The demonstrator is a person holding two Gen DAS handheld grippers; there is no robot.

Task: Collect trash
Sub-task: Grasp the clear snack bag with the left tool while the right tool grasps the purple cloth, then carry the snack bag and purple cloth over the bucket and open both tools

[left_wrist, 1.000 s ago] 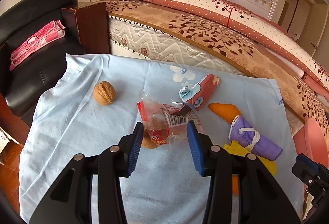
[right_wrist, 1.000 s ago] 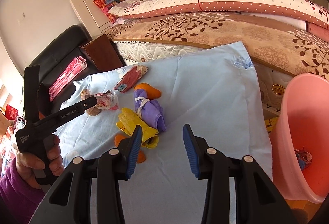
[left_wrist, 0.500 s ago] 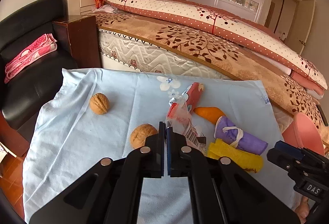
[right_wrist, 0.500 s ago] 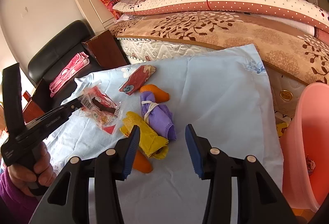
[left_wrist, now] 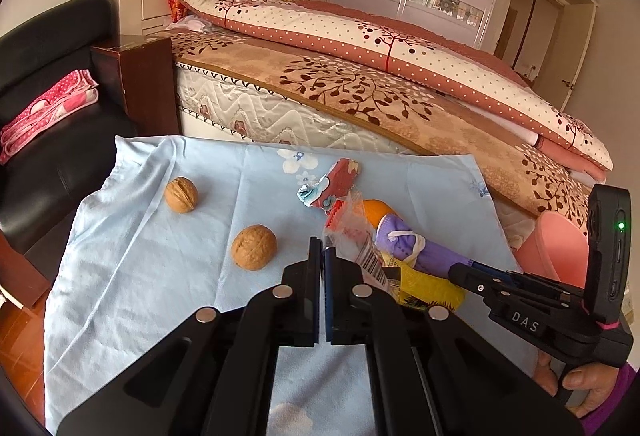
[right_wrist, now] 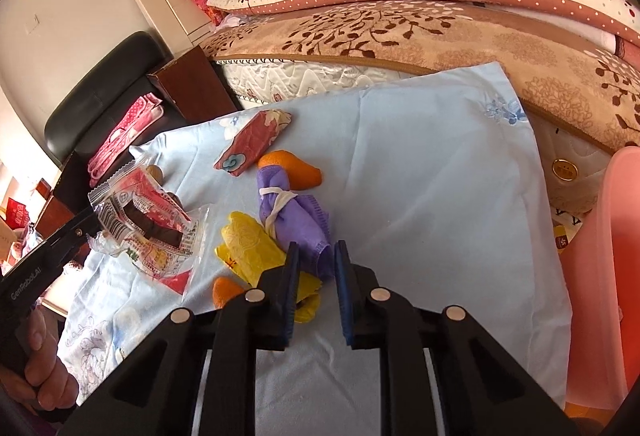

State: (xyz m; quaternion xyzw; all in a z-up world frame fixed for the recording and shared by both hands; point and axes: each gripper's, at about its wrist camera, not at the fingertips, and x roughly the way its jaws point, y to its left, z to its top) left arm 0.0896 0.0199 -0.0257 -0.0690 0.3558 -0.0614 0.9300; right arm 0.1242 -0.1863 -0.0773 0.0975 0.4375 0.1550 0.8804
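1 clear wrapper (right_wrist: 148,232) hangs off the cloth (right_wrist: 432,171), pinched in the closed left gripper (left_wrist: 322,256), while the right gripper (right_wrist: 316,256) narrows around the purple rag (right_wrist: 292,215); the pink bin (right_wrist: 608,276) waits, peel (right_wrist: 296,165) remains.

Left tongs (left_wrist: 322,256) went from wide open to clamped on the clear snack wrapper (right_wrist: 148,232), which is now lifted off the blue cloth (right_wrist: 420,175). That uncovered the second walnut (left_wrist: 254,247) (it was under the wrapper). Right tongs (right_wrist: 316,256) dropped toward the purple cloth roll (right_wrist: 292,211), jaws closing with its near end between them
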